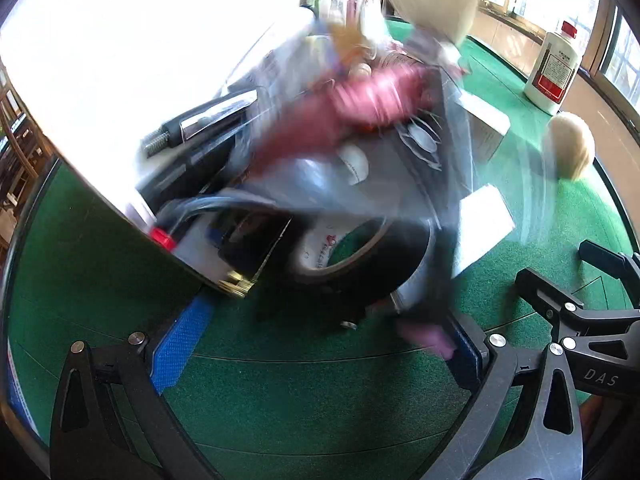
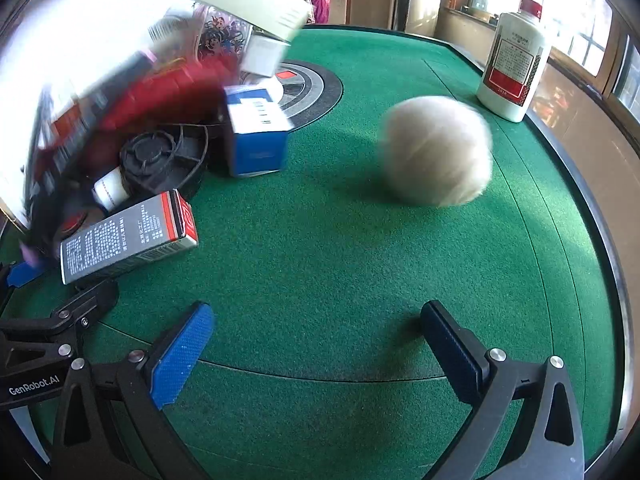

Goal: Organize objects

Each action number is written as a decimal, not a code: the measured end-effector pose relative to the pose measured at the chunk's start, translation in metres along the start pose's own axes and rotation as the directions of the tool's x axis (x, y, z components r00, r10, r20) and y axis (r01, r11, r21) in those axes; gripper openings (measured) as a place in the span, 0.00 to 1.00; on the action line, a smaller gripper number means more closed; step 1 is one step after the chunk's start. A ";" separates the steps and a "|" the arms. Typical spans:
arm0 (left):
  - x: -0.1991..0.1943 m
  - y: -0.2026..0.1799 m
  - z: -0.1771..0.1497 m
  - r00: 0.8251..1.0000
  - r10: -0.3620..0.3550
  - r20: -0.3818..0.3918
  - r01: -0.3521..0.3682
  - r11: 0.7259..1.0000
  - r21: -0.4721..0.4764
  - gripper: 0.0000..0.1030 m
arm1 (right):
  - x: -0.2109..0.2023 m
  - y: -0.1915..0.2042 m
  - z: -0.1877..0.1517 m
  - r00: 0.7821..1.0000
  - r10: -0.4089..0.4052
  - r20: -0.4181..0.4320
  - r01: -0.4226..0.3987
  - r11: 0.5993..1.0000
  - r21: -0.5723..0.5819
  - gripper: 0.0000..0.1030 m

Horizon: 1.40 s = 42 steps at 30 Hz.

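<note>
A blurred heap of small household objects [image 2: 132, 128] lies on the green felt table [image 2: 360, 260], spilling from a white container [image 1: 100, 80] tipped on its side toward the table's left edge; much of it is smeared by motion and cannot be told apart. At the heap's near fringe a grey carton with a red end and fine print [image 2: 128, 236] lies flat on the felt. Just beyond it sits a black round fan-like part [image 2: 160, 156], and beside that a blue-and-white box [image 2: 256, 136] stands tilted. In the left wrist view a roll of tape with a dark outer band [image 1: 360, 256] and a red, pinkish smear [image 1: 360, 108] show within the same heap, with a red cap [image 1: 163, 237] at its near edge.

Apart from the heap, a cream fuzzy ball [image 2: 438, 150] rests on open felt toward the right side of the table, blurred. Behind it, close to the far right edge, stands a white bottle with a red label band and red cap [image 2: 512, 64], upright. A dark round inlay [image 2: 308, 84] marks the table's centre.

The left gripper [image 1: 320, 344] hangs just before the heap, jaws spread wide, nothing gripped; a small pink object [image 1: 428, 338] lies against its right pad. The right gripper [image 2: 316, 354] is likewise fully spread over bare felt near the table's near edge, holding nothing.
</note>
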<state>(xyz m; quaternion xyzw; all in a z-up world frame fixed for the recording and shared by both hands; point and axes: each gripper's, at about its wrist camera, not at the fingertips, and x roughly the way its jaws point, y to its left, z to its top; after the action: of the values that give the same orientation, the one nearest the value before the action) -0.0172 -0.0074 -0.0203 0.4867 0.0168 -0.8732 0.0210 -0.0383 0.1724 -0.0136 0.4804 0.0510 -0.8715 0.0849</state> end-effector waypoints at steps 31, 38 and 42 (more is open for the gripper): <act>0.001 0.002 0.002 1.000 0.000 0.001 0.000 1.000 0.001 1.00 | 0.004 0.009 0.005 1.000 0.000 -0.001 0.000 1.000 -0.004 1.00; 0.000 0.001 0.001 1.000 0.001 0.002 -0.001 1.000 0.001 1.00 | 0.004 0.008 0.005 1.000 0.000 -0.001 0.000 1.000 -0.003 1.00; 0.001 0.001 0.001 1.000 0.001 0.002 -0.001 1.000 0.001 1.00 | 0.004 0.007 0.002 1.000 -0.002 0.000 0.002 1.000 0.003 1.00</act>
<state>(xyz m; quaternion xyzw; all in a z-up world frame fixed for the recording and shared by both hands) -0.0181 -0.0083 -0.0203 0.4859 0.0162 -0.8736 0.0210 -0.0410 0.1651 -0.0156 0.4803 0.0503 -0.8717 0.0832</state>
